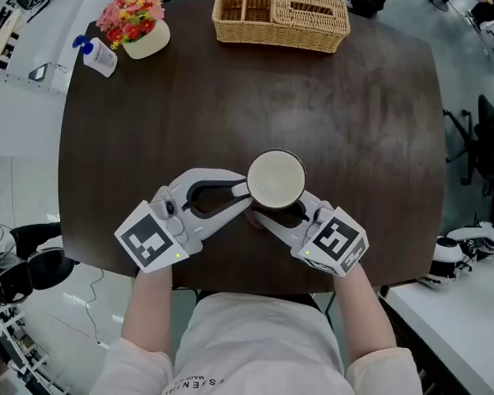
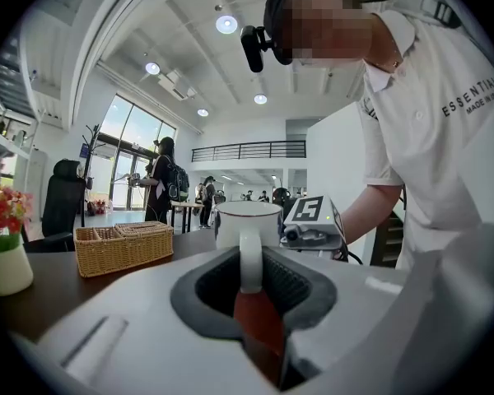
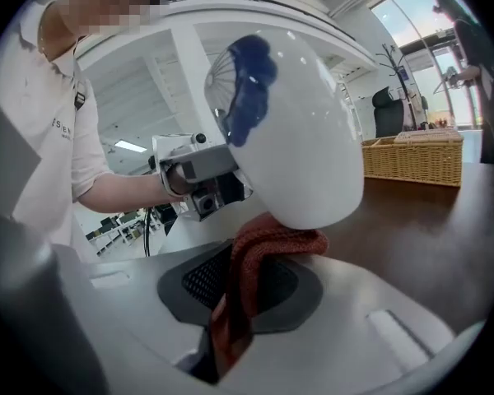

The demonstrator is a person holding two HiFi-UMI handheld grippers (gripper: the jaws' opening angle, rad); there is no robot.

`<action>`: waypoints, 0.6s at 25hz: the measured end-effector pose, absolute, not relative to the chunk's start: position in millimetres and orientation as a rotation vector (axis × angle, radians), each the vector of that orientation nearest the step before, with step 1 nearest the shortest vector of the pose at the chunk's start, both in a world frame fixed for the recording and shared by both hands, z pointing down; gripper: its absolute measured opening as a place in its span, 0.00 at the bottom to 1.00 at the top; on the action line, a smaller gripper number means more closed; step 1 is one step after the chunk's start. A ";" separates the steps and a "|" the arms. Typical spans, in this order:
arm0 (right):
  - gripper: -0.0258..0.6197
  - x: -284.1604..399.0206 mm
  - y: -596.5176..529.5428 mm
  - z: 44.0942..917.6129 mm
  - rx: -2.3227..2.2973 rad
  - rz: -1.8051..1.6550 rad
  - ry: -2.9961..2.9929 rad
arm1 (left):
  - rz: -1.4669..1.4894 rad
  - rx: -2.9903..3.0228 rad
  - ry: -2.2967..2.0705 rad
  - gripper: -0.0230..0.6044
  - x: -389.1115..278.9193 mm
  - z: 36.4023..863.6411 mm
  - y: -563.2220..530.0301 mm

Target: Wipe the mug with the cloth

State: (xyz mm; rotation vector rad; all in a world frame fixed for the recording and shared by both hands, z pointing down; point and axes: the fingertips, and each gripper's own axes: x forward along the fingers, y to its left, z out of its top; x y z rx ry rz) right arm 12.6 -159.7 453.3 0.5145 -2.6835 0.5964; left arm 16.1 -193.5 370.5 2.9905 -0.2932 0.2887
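Far left of your counter (image 1: 354, 122): a flower pot (image 1: 140, 27), with a blue-capped bottle (image 1: 99, 56) just beside it.

Your left hand-held gripper (image 1: 237, 196): clenched on the handle of the white mug (image 1: 276, 179). The mug sits mouth up at the counter's near middle and has a blue mark on its side.

Far edge: a wicker basket (image 1: 280, 16), well apart from the mug.

Your right hand-held gripper (image 1: 267, 218): clamped on a rust-red cloth (image 3: 267, 249). The cloth's folded end touches the mug's lower wall.
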 end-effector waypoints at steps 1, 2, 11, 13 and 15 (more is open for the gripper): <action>0.17 11.9 -156.8 456.3 0.498 0.590 -2.671 | 0.292 2.993 -0.290 0.14 15.4 372.0 -192.9; 0.17 13.4 -154.8 458.6 0.492 0.587 -2.659 | 0.291 2.991 -0.288 0.14 15.0 373.0 -192.3; 0.17 87.7 -175.9 467.0 0.780 0.555 -2.498 | 0.289 2.966 -0.322 0.14 3.2 384.1 -195.7; 0.17 105.5 -184.3 463.5 0.865 0.512 -2.463 | 0.293 2.965 -0.314 0.14 2.1 392.3 -194.1; 0.17 118.3 -193.9 455.8 0.957 0.484 -2.454 | 0.298 2.962 -0.305 0.14 1.8 402.1 -192.1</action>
